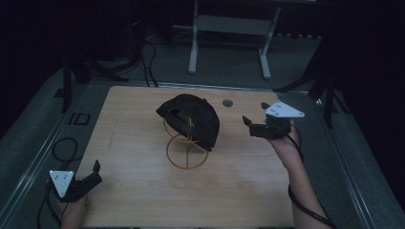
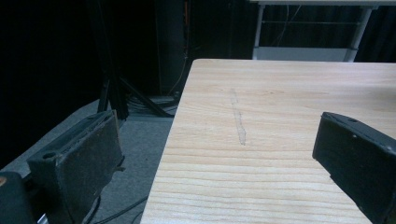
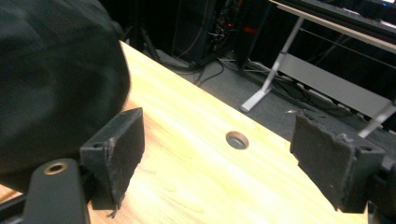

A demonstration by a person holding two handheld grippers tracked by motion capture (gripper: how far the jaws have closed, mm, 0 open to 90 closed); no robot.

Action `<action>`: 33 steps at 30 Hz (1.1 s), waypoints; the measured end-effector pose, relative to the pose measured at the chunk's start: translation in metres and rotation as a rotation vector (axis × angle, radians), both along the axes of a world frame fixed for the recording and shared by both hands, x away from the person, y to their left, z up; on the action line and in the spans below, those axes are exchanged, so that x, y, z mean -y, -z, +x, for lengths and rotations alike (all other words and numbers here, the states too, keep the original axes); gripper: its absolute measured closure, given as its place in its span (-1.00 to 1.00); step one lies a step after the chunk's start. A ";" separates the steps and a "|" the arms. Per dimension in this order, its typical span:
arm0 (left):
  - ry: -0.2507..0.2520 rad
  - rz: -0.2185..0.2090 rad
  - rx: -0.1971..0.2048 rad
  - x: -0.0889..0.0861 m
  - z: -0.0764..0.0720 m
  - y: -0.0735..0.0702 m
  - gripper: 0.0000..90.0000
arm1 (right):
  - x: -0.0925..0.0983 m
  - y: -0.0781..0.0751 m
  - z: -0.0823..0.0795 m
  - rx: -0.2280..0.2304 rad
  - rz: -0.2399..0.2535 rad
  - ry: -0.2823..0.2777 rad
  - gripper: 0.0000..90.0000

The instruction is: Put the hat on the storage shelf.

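Wooden table bears a cap on its stand.

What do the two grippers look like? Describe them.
Both the left gripper and the right gripper are black with a grey three-cornered plate on top and a trailing black cable. Jaws carry dark pads; the right's pads look frayed. Forearms bare, no sleeves.

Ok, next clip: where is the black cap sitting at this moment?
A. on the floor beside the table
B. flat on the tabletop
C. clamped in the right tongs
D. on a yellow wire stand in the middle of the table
D: in the high view the black cap rests on top of the yellow wire stand mid-table, while the right tongs stand open beside it, holding nothing.
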State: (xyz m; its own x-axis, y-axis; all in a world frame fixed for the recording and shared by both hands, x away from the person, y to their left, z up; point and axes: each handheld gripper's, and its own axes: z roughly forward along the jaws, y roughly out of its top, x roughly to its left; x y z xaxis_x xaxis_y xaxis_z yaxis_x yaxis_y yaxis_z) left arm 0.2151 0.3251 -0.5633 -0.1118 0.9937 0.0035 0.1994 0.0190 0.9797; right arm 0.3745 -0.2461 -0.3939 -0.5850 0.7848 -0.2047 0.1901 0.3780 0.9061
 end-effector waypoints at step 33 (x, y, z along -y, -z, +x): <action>-0.004 -0.002 0.001 0.000 0.000 0.000 -0.96 | 0.122 0.116 -0.035 -0.138 0.095 0.258 -0.70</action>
